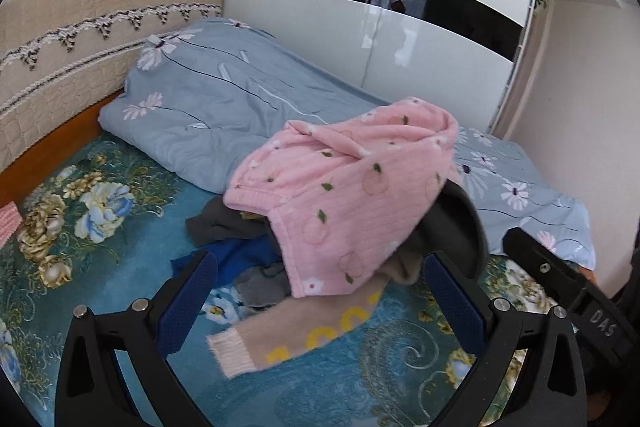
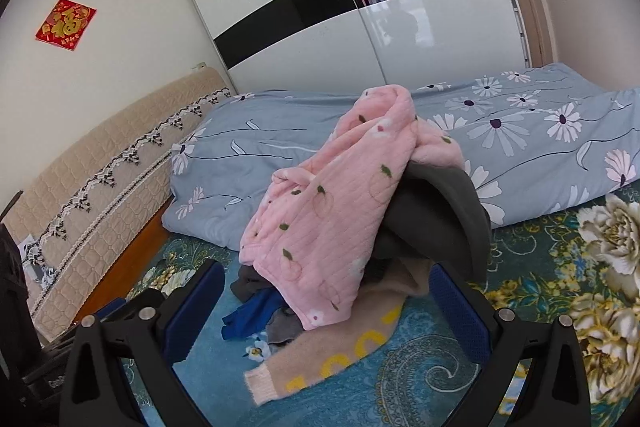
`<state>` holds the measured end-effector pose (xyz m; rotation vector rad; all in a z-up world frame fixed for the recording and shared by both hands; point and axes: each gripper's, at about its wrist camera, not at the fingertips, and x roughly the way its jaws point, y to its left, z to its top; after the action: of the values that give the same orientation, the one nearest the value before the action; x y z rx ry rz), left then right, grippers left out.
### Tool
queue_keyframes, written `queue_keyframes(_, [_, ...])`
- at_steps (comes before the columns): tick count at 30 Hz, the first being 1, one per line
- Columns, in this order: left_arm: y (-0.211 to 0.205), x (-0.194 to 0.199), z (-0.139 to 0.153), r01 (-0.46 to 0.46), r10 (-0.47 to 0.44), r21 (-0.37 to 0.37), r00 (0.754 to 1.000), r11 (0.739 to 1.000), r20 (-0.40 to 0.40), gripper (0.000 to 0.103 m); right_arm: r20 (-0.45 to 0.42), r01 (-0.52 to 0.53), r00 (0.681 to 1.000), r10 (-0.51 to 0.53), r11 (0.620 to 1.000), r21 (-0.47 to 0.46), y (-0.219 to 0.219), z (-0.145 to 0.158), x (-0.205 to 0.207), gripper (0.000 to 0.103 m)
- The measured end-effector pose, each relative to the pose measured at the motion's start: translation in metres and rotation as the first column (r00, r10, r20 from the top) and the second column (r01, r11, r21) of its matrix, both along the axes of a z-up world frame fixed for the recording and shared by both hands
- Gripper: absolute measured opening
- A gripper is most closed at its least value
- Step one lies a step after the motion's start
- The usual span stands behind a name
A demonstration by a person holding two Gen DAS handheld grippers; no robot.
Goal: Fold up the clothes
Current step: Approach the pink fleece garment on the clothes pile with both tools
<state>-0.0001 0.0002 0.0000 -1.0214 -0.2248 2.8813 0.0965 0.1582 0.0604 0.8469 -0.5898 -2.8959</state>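
Observation:
A heap of clothes lies on the bed's teal floral sheet [image 1: 120, 267]. On top is a pink fleece garment [image 1: 340, 195] [image 2: 320, 219] with small leaf prints. Under it sit a dark grey garment [image 1: 460, 227] [image 2: 440, 219], a blue one [image 1: 240, 259] [image 2: 256, 311], and a beige fuzzy sleeve with yellow lettering and a pink cuff [image 1: 296, 335] [image 2: 332, 363]. My left gripper [image 1: 320, 267] is open, its blue-padded fingers [image 1: 188, 303] wide apart in front of the heap. My right gripper [image 2: 326, 275] is also open, close before the heap, holding nothing.
A light blue flowered duvet [image 1: 224, 95] [image 2: 520, 139] lies rolled behind the clothes. A beige quilted headboard [image 1: 60, 59] [image 2: 100, 179] stands at the left. A glossy white-and-black wardrobe [image 1: 380, 19] fills the back. The other gripper's black body [image 1: 568, 287] shows at right.

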Motion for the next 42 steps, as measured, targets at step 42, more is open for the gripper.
queue_keyframes(42, [-0.011, 0.003, 0.000, -0.023, 0.019, -0.092, 0.999, 0.995, -0.051, 0.103, 0.065, -0.029, 0.998, 0.022, 0.995, 0.100, -0.036, 0.009, -0.010, 0.103])
